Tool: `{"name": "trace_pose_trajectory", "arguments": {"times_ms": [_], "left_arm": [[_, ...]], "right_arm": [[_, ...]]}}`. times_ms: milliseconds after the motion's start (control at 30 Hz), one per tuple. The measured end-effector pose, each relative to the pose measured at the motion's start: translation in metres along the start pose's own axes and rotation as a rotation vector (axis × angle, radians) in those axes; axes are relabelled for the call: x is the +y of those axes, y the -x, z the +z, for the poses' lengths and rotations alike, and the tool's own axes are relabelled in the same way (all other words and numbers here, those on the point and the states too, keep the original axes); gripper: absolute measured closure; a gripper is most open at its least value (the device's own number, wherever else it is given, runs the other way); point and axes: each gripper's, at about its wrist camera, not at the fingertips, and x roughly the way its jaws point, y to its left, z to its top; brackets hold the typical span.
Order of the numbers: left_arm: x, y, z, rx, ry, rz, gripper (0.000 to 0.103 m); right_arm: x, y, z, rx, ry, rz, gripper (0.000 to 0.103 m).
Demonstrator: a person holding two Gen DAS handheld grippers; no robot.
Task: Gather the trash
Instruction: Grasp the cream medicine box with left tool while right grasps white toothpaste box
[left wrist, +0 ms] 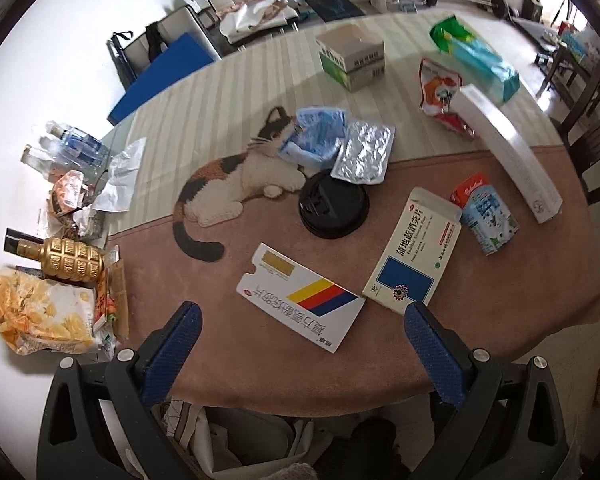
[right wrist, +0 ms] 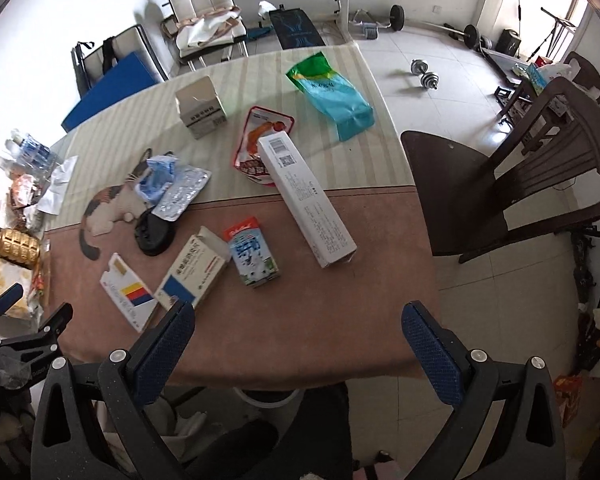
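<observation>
Left tongs (left wrist: 302,354) spread wide, empty, hanging over the near edge of the pink-and-cream clothed counter (left wrist: 260,360). Just beyond and between the fingers: flat white medicine box with red, yellow and blue stripes (left wrist: 300,296). Right tongs (right wrist: 298,350) likewise wide open, holding nothing, over bare cloth; the striped box near left. Only in the right view: dark wooden chair (right wrist: 512,184), dumbbell (right wrist: 424,74) on the floor.

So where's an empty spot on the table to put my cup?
The pink near-right corner of the table cover is bare, between the milk carton, the long white box and the edge. Another bare strip lies left of the cardboard box. The middle is crowded around the black lid.
</observation>
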Motion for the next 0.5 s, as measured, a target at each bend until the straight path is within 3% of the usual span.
{"name": "trace_pose_trajectory", "arguments": {"times_ms": [233,500], "left_arm": [[-0.046,-0.083,0.038,0.217,-0.103,-0.094,0.0],[-0.085,-0.115,0.051,0.326,-0.23,-0.198,0.0]], "right_arm": [[-0.007,-0.123,0.069,0.138,0.12,-0.033,0.003],[0.008,-0.191,0.102,0.212,0.218,-0.039,0.004]]}}
